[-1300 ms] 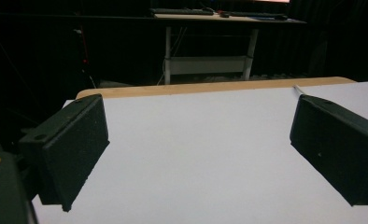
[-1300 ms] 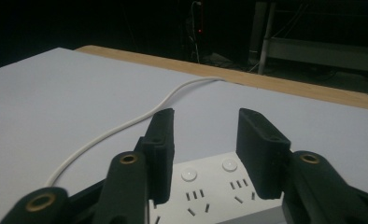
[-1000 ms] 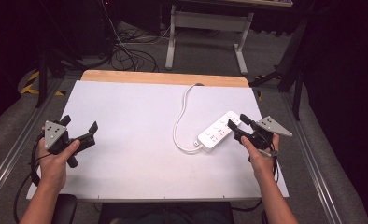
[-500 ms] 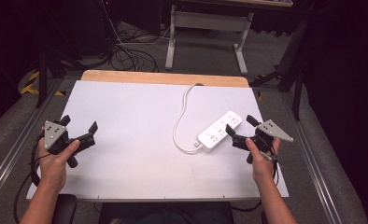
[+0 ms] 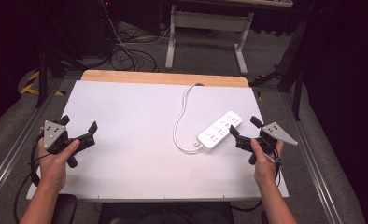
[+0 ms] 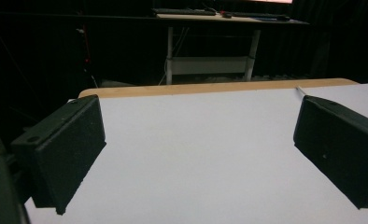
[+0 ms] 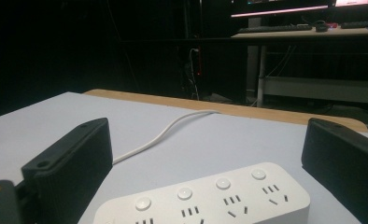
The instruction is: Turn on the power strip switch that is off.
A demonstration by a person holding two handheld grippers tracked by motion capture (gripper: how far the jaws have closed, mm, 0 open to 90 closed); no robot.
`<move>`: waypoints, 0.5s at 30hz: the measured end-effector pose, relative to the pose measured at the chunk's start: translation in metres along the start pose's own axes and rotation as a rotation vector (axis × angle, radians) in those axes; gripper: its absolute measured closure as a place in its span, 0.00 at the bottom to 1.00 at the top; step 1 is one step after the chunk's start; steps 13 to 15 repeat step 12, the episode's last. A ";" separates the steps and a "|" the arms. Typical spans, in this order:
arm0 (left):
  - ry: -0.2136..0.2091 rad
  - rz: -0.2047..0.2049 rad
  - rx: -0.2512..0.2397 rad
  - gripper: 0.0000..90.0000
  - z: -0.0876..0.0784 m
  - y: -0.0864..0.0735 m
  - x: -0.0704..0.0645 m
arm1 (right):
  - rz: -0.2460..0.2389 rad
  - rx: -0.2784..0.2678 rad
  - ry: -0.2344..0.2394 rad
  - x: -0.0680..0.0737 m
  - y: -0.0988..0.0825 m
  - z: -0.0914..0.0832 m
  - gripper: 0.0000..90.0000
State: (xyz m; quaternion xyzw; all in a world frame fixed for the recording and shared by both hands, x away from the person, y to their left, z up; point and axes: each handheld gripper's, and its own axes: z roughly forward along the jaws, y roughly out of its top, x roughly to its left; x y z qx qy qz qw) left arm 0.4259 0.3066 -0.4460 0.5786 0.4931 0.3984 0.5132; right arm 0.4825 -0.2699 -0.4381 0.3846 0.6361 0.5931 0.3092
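A white power strip [image 5: 219, 130] lies flat on the white table [image 5: 135, 107], right of the middle, with its buttons and sockets facing up. Its white cable [image 5: 181, 121] curls from its near end and runs off the table's far edge. My right gripper [image 5: 243, 127] stands open just right of the strip, apart from it. In the right gripper view the power strip [image 7: 205, 196] lies low between the wide-apart jaws of the right gripper [image 7: 205, 140], and the cable [image 7: 163, 133] trails away. My left gripper [image 5: 79, 124] is open near the left edge, and in its own view the left gripper [image 6: 198, 121] has bare tabletop between its jaws.
A wooden strip [image 5: 163, 78] runs along the table's far edge. Beyond it on the floor stand a metal desk frame [image 5: 205, 28] and loose black cables [image 5: 126, 51]. Metal rails [image 5: 317, 172] flank the table's sides.
My right gripper has drawn back a little from the power strip's right end, toward the near edge. The strip and the left gripper have stayed put.
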 end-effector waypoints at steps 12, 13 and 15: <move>-0.001 0.001 0.005 0.03 0.000 0.000 0.000 | -0.005 0.001 0.005 0.000 -0.001 0.000 0.04; -0.001 0.001 0.005 0.03 0.000 0.000 0.000 | -0.005 0.001 0.005 0.000 -0.001 0.000 0.04; -0.001 0.001 0.005 0.03 0.000 0.000 0.000 | -0.005 0.001 0.005 0.000 -0.001 0.000 0.04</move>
